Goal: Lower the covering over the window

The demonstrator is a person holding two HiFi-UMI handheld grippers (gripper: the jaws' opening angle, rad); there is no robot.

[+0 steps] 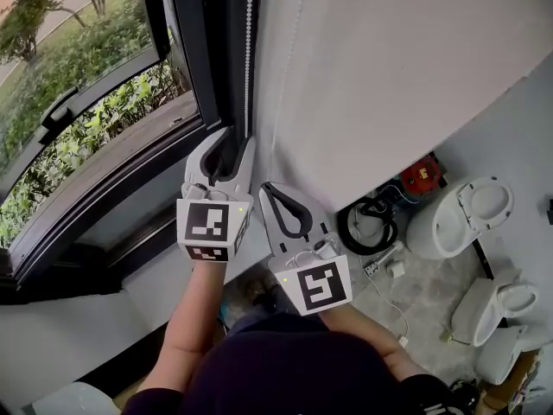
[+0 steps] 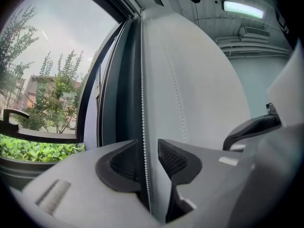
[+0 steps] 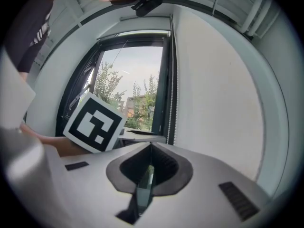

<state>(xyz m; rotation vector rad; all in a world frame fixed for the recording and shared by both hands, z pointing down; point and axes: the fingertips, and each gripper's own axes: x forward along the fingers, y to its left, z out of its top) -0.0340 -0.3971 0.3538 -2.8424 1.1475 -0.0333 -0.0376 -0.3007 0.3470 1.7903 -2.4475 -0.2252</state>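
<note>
Daylight from window [image 1: 86, 76], fisheye-warped dark edges

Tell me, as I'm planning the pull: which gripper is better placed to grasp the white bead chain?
Left. The left gripper has its jaws apart around the white bead chain; the right gripper is shut and empty.

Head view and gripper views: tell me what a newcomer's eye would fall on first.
A white bead chain hangs beside the dark window frame and runs between the left gripper's parted jaws, unpinched. Just right of it, the right gripper is shut on nothing. At the head view's upper left, green shrubs fill the window.
</note>
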